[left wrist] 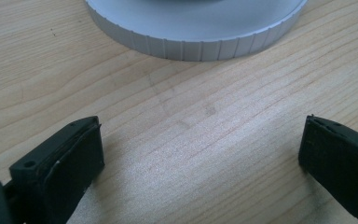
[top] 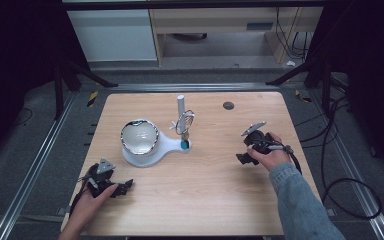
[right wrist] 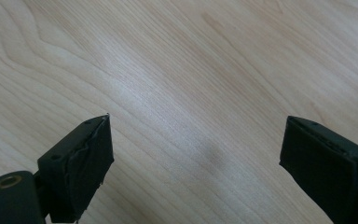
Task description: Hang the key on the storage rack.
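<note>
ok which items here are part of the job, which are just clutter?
In play:
left gripper, open, nearest the stand
right gripper, open
white stand base
bowl on it
post with hanging metal piece

Lying about:
dark round spot at the table's far edge
floor cables

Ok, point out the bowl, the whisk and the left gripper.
bowl (top: 139, 137), high view, on its shiny inside.
whisk (top: 184, 121), high view, on its wire loops beside the white post.
left gripper (left wrist: 200, 156), left gripper view, midway between its open fingertips, over bare table.
</note>
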Demonstrator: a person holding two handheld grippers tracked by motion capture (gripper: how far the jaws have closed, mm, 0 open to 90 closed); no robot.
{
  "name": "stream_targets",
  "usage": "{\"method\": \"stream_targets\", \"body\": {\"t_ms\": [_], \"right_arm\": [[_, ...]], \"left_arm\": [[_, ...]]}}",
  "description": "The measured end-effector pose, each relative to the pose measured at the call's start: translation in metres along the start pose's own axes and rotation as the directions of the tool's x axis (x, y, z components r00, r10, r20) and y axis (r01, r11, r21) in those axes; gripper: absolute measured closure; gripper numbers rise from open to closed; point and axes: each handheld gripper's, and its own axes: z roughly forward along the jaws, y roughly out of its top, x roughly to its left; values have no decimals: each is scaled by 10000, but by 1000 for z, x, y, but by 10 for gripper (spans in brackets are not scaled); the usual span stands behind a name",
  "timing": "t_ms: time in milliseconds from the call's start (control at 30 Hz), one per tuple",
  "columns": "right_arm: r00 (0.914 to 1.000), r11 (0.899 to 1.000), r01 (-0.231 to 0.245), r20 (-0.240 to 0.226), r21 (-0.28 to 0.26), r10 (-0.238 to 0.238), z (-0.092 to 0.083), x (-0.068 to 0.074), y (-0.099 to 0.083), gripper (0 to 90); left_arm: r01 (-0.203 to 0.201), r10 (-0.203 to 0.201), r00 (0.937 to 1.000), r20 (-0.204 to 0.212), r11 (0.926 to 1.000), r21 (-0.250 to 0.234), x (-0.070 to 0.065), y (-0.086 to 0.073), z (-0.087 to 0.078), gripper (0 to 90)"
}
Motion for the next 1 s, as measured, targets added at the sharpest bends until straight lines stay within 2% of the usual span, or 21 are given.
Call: {"method": "stream_targets", "body": {"t_ms": [200,300,500,800,1000], "right_arm": [[9971,9971,-710,238,-279,717,11,-8,-15,82],[9925,9920,-1141,378,-543,1163,15,-12,-21,80],[9855,9829,-1611,391,-889,1651,21,-18,-30,77],[9817,9760,-1840,271,-1166,1883,29,-18,-34,71],[9814,9763,-1880,180,-1072,1910,35,-17,-35,61]], "left_arm": [[-3,3,10000,-3,10000,3,0,0,0,0],[-3,3,10000,-2,10000,4,0,0,0,0],[-1,1,10000,-2,10000,2,0,0,0,0],[1,-1,10000,5,10000,-6,0,0,0,0],[1,-1,10000,-3,10000,1,0,0,0,0]]}}
